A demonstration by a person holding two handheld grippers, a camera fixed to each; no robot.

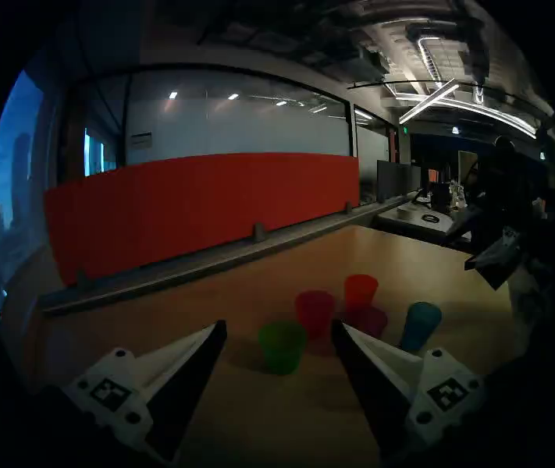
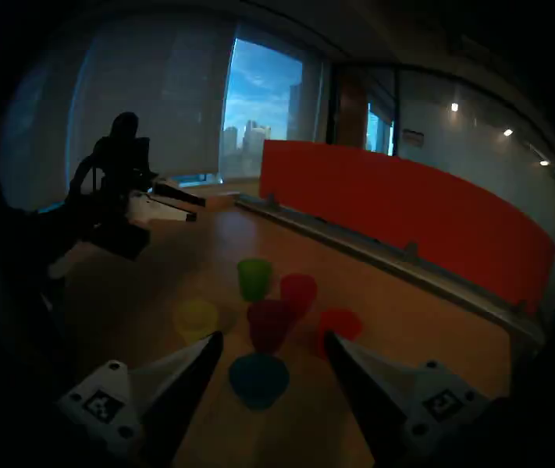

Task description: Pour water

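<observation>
Pouring is not yet under way, I judge; this looks like the approach. The left gripper [image 1: 278,324] hangs low and level over the table [image 1: 402,257], released and empty, aimed at the green cup [image 1: 282,345] just ahead. The right gripper [image 2: 273,337], likewise spread and empty, faces the blue cup [image 2: 258,380], which stands near the green cup, apart from it. The next move calls for closing on one cup; which holds water I cannot tell.

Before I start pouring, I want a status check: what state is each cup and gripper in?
left gripper: open, empty
right gripper: open, empty
green cup: upright, contents unclear
crimson cup: upright, contents unclear
orange cup: upright, contents unclear
purple cup: upright, contents unclear
blue cup: upright, contents unclear
yellow cup: upright, contents unclear
</observation>
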